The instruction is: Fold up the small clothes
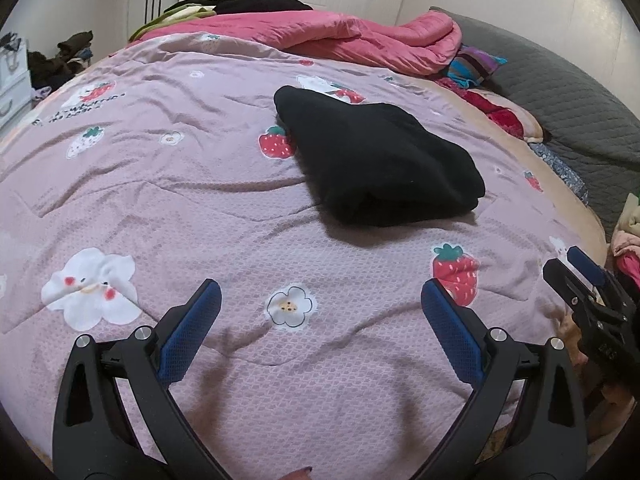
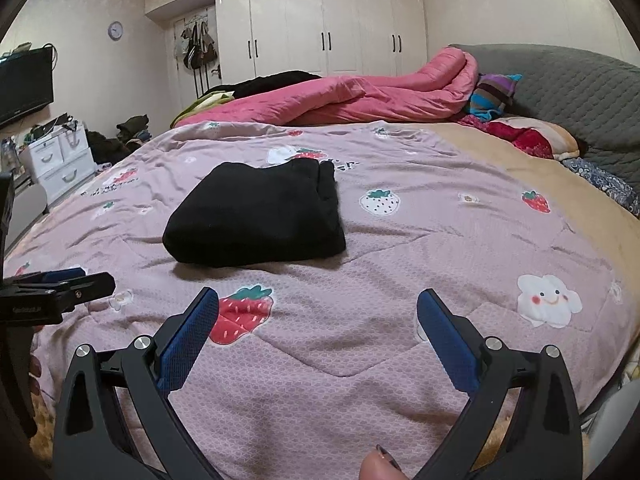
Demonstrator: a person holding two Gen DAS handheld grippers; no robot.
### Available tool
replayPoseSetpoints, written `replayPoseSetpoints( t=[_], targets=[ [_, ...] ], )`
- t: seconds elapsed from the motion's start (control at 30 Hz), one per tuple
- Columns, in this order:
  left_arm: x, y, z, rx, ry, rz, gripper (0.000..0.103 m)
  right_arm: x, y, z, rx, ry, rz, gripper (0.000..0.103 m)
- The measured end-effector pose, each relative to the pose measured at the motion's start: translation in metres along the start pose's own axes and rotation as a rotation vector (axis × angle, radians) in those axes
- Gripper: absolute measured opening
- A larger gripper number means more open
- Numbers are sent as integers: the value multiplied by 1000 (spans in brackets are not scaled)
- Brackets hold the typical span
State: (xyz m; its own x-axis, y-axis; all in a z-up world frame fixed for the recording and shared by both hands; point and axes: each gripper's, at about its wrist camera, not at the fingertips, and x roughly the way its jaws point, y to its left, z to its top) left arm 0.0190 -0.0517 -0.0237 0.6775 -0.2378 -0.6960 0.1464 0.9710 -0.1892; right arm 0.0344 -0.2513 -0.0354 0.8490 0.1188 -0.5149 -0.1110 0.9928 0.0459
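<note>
A black garment (image 1: 380,156) lies folded into a thick rectangle on the pink strawberry-print quilt (image 1: 200,184); the right wrist view shows the same black garment (image 2: 260,216) ahead and slightly left. My left gripper (image 1: 320,300) is open above the quilt, well short of the garment, with nothing between its blue pads. My right gripper (image 2: 318,308) is also open and empty, hovering over the quilt (image 2: 440,240) near the bed's front edge. Each gripper shows in the other's view: the right gripper (image 1: 576,268) at the far right, the left gripper (image 2: 76,280) at the far left.
A bunched pink duvet (image 2: 360,100) and dark clothes lie across the far side of the bed. Pillows (image 2: 528,136) and a grey padded headboard (image 2: 580,96) are at the right. White drawers (image 2: 60,160) and a clothes pile stand on the floor at left, wardrobes behind.
</note>
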Motion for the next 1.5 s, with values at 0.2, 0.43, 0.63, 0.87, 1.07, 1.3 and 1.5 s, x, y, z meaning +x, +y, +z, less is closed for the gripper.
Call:
replayPoseSetpoints(
  t=[0.2,0.43,0.63,0.87,1.07,1.3,1.5],
  targets=[
    [0,0,1,2,-3,3,94,3,8,-1,-37,13,3,99],
    [0,2,2,0,-3,15,94,3,12,0,-48,13,8,99],
    [-1,3,3,1,-1,31,94,3,10,1,-37,15,6,99],
    [-2,4,3,0,-2,33,94,2,9,1,-31,13,7,99],
    [-3,2,4,6,-3,37,94,3,9,1,-21,20,13,99],
    [-3,3,4,6,-1,43,94,3,9,1,-21,20,15,99],
    [-4,3,4,5,2,51,94,3,9,2,-21,18,14,99]
  ],
)
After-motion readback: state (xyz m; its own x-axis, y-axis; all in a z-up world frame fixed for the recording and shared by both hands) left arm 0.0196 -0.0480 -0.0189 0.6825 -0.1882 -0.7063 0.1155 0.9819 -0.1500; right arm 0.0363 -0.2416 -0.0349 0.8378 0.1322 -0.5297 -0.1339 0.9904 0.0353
